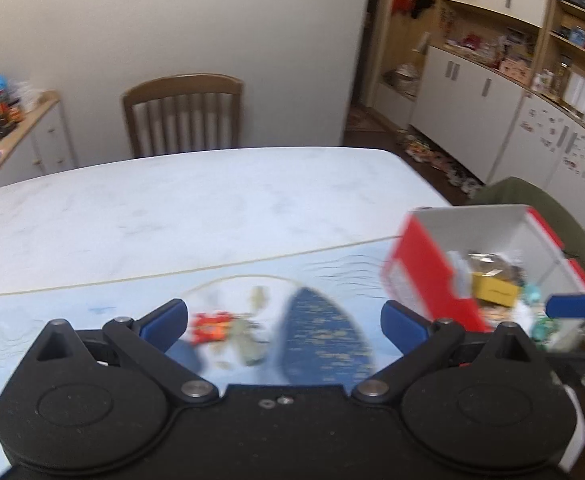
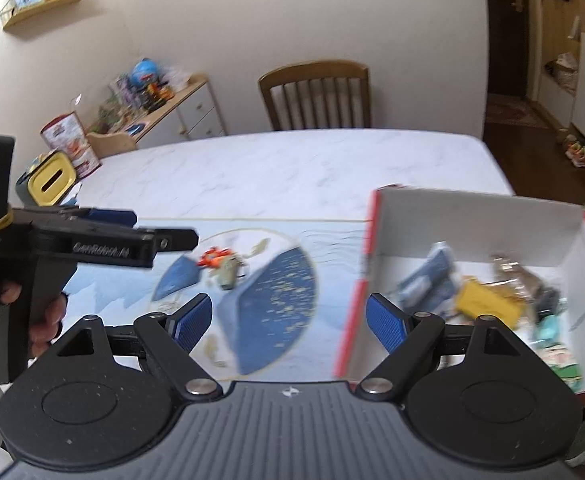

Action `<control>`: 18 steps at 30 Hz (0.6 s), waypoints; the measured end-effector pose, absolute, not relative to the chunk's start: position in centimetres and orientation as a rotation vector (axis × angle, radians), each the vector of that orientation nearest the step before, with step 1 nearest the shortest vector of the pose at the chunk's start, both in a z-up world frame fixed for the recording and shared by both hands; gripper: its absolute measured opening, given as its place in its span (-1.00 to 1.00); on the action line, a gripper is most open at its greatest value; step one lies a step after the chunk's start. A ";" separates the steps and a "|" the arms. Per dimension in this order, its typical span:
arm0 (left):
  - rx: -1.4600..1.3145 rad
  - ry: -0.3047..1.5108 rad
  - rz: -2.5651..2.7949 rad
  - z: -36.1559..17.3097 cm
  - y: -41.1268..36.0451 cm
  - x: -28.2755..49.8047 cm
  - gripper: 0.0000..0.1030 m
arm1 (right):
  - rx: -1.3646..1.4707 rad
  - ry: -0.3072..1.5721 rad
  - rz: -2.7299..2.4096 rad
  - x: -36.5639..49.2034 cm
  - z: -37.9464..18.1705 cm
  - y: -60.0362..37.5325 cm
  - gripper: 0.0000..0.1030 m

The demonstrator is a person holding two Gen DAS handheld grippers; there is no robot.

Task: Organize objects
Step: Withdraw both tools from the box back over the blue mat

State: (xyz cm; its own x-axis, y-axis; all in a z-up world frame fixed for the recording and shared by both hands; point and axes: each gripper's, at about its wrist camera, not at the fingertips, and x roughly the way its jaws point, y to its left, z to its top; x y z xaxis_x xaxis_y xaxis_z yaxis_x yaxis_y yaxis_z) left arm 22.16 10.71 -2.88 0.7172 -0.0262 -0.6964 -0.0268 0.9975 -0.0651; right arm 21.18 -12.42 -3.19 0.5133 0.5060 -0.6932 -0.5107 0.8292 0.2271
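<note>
Both views are blurred by motion. Nearest, the left gripper (image 1: 284,318) and the right gripper (image 2: 288,320) each hold their blue-padded jaws wide apart with nothing between them. Just beyond them, on a pale blue mat (image 2: 324,240) printed with a round world map, lies a small orange toy (image 2: 212,258) touching a greyish-green piece (image 2: 228,274) (too smeared to name); together their long axis seems to slant from far left to near right. To the right on the mat stands an open red-and-white box (image 2: 472,216), its mouth facing up, holding a yellow item (image 2: 488,306) among mixed small things. Further off, bare white marble table (image 2: 292,164), then a wooden chair (image 2: 316,96) against the wall.
</note>
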 end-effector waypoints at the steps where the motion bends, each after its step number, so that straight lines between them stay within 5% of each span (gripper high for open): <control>1: -0.075 0.776 0.008 -3.2 11.6 22.2 0.99 | -0.012 0.838 0.617 21.1 -3.5 -11.4 0.64; 18: -0.139 0.911 0.023 -10.8 20.2 25.3 0.99 | -0.111 0.959 0.552 23.6 -10.3 0.0 0.64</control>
